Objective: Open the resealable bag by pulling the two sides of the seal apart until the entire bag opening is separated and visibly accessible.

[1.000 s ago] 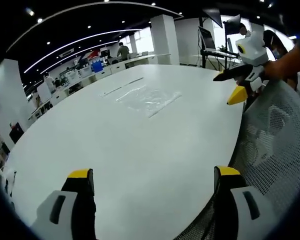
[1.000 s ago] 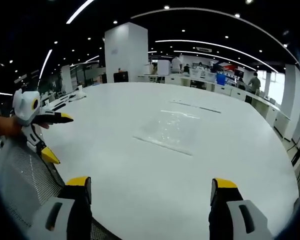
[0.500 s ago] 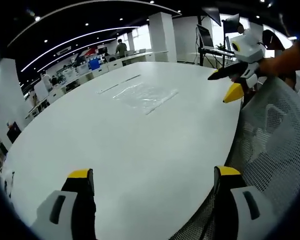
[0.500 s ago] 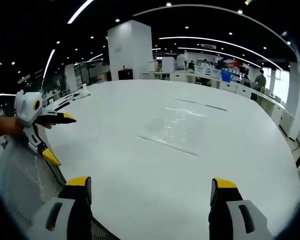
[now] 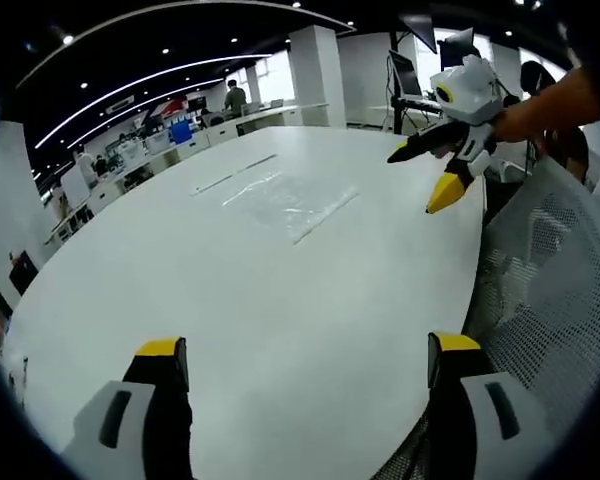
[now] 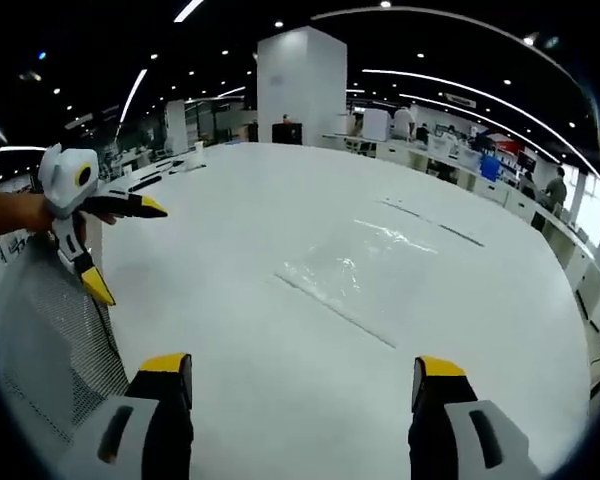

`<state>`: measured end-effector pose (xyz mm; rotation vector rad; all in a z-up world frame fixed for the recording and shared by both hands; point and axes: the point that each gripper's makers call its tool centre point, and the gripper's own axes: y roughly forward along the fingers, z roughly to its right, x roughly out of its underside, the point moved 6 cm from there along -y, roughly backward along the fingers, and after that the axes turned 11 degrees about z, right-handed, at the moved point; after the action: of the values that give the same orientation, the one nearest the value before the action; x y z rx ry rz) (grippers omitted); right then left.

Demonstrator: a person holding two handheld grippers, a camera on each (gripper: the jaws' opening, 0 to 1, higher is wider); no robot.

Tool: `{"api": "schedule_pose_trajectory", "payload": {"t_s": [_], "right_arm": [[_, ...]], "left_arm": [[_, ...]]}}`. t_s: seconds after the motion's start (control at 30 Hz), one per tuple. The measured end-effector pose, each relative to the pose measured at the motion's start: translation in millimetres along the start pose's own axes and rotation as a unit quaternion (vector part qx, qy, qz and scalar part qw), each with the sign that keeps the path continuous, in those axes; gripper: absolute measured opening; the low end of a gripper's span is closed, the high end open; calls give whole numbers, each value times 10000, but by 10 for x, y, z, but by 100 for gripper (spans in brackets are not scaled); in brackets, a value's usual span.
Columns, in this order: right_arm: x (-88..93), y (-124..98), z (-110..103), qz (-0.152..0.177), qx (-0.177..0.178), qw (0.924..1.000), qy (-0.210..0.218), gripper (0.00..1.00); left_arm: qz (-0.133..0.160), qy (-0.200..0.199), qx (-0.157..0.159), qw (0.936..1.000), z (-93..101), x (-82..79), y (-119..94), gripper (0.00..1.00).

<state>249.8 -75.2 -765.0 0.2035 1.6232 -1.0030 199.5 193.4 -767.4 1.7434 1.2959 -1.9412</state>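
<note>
A clear resealable bag (image 5: 288, 196) lies flat on the white table (image 5: 240, 290), its seal strip along the near edge; in the right gripper view the bag (image 6: 365, 268) lies ahead, right of centre. My left gripper (image 5: 305, 372) is open over the table's near edge, well short of the bag. My right gripper (image 6: 305, 378) is open too, with nothing between its jaws. The right gripper (image 5: 428, 178) shows in the left gripper view at the upper right, held by a hand. The left gripper (image 6: 125, 250) shows at the left of the right gripper view.
A grey mesh chair back (image 5: 550, 290) stands by the table's edge; the mesh chair back (image 6: 40, 340) is also at the lower left of the right gripper view. Two thin dark strips (image 6: 425, 220) lie beyond the bag. Desks, a white pillar (image 6: 300, 90) and people fill the background.
Both grippers have moved forward over the table toward the bag, the right one swinging in further. Both remain open.
</note>
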Motion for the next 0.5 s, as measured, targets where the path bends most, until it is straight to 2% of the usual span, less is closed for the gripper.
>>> {"api": "schedule_pose_trajectory", "payload": {"t_s": [0.1,0.27,0.37,0.5], "right_arm": [[-43,98,49,-98,-126,9999,17,85],[-79,255,117,-169,-328,9992,-139,83],[-52,363,176,-335,-427,9983,-205,83],[-40,463,239,-462,-506,9975,-196,83]], "left_arm": [[90,-169,-58,9998,-8,-22,-11,97],[6,-109,-50,9999,-7,-1,-22,95],[49,-399,-118,9991,-5,1,-12,95],[109,-503,-211,9985,-25,-24,-20,95]]}}
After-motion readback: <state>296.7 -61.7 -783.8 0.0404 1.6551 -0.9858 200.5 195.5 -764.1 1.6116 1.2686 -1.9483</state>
